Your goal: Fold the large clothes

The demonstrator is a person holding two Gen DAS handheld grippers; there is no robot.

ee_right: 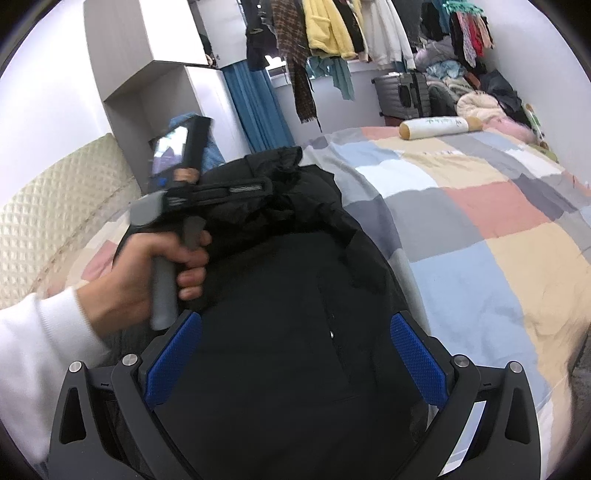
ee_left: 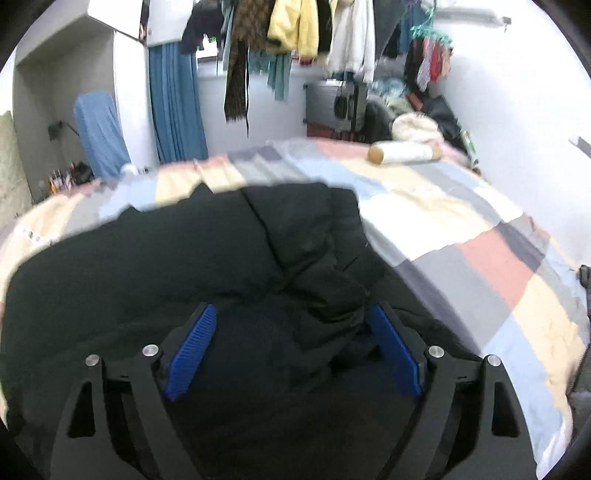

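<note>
A large black jacket (ee_left: 192, 258) lies bunched on the patchwork bedspread (ee_left: 480, 251). In the left wrist view my left gripper (ee_left: 291, 314) is open, its blue pads (ee_left: 192, 350) spread wide just above rumpled black cloth. In the right wrist view the jacket (ee_right: 295, 295) fills the middle, and my right gripper (ee_right: 295, 332) is open above it, blue pads (ee_right: 417, 362) apart. The left gripper's body (ee_right: 207, 195), held by a hand in a white sleeve, sits over the jacket's far end; its fingers are hidden there.
A cylindrical pillow (ee_right: 439, 127) lies at the far end of the bed (ee_right: 498, 229). Clothes hang on a rail (ee_right: 332, 33) above. A grey suitcase (ee_right: 402, 94) and piled clothes stand at the back right. A quilted headboard (ee_right: 55, 206) is at left.
</note>
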